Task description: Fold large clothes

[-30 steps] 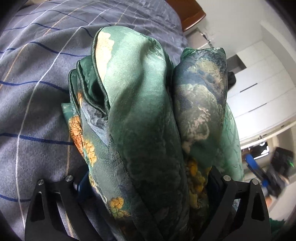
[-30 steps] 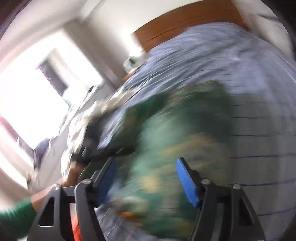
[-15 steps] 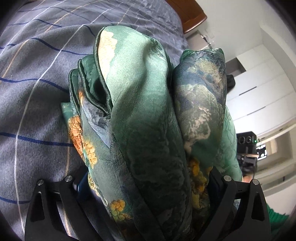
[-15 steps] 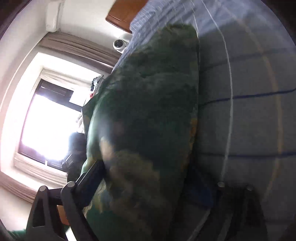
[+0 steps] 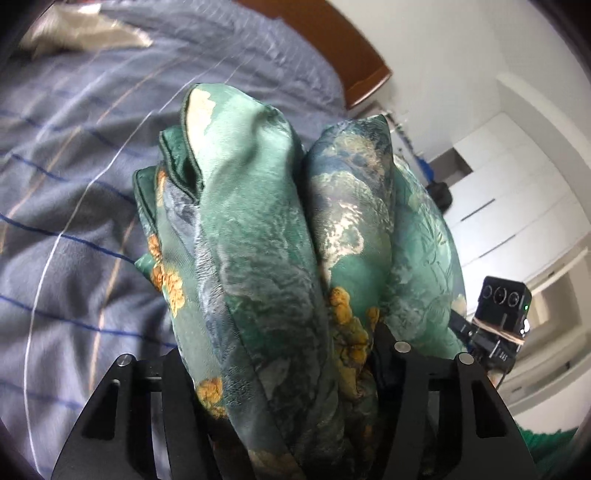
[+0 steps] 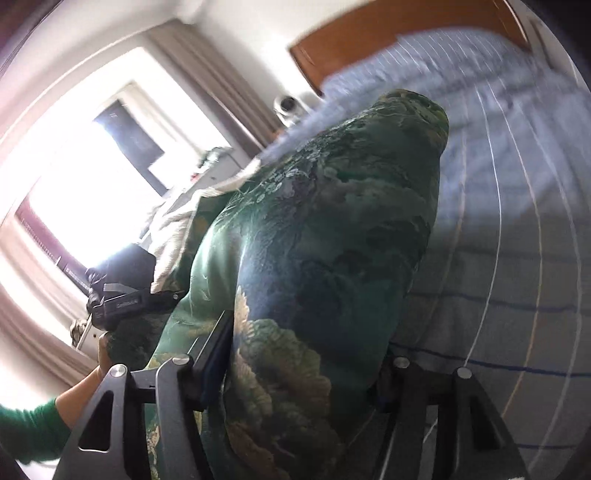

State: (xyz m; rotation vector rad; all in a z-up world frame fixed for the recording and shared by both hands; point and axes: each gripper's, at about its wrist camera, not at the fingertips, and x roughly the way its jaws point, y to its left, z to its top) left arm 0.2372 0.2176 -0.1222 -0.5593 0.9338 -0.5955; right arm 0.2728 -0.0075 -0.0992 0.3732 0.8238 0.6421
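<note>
A folded green silky garment (image 5: 258, 229) with orange flowers and pale patches stands as a thick bundle between the jaws of my left gripper (image 5: 277, 350). These jaws are closing and squeeze the bundle's near end. The pads are hidden by cloth. In the right wrist view the same garment (image 6: 332, 240) looks darker and fills the gap of my right gripper (image 6: 306, 343). Its jaws are closing too, pressing the cloth from both sides. The bundle hangs a little above the bed cover (image 5: 66, 229).
The bed has a grey-blue striped cover (image 6: 517, 221) and a wooden headboard (image 5: 343, 48). A beige cloth (image 5: 74, 33) lies far up the bed. White wardrobes (image 5: 517, 192) stand to the right. A window with curtains (image 6: 92, 166) is at the left; a green sleeve (image 6: 26, 428) shows below.
Both pairs of jaws have narrowed onto the bundle. The left view has risen and tipped, now showing more bed and the headboard. The right view has swung and rolled back upright.
</note>
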